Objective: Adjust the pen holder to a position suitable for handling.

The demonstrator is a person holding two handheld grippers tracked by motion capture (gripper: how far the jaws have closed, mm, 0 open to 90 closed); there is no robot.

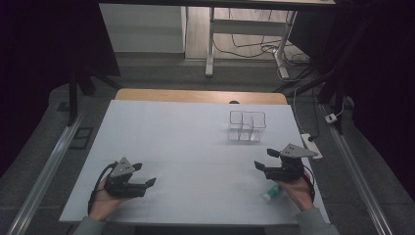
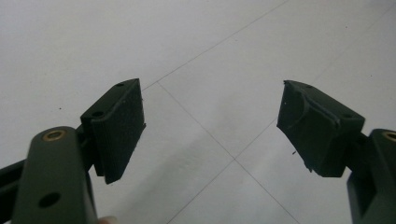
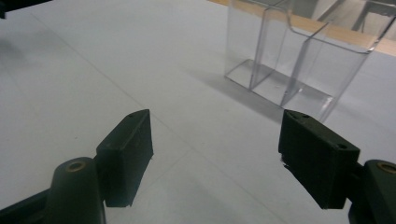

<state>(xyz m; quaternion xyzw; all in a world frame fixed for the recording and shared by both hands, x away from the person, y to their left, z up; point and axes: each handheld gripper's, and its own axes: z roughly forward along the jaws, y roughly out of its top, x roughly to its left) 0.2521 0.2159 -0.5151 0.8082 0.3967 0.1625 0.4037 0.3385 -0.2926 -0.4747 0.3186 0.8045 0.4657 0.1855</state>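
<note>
Nearest to me, my right hand (image 1: 298, 188) held the right claw (image 1: 266, 159) low over the near right part of the worktop (image 1: 195, 147), its jaws spread wide with nothing between them. Just beneath that hand lay a small tube (image 1: 270, 193), white with a green end, resting on the white surface close to the near edge. Its long axis ran on a slant, the white end toward me and to the left, the green end away and to the right under my palm. Any writing on it was too small to read.

Over on the near left, my left hand (image 1: 105, 200) carried the left claw (image 1: 146, 174), likewise spread apart and empty, pointing toward the middle of the worktop. Its own view showed the two black pads (image 2: 122, 126) over bare white sheets whose seams crossed between them.

Farther off, ahead of my right claw and well apart from it, stood a clear plastic organiser (image 1: 247, 126), upright, divided into several open compartments.

Beyond the white covering, a strip of wooden edge (image 1: 200, 95) showed at the far side. Past that, the grey floor (image 1: 161, 73) stretched into a dim room with white desk legs (image 1: 210, 44) and loose cables (image 1: 254, 49).
</note>
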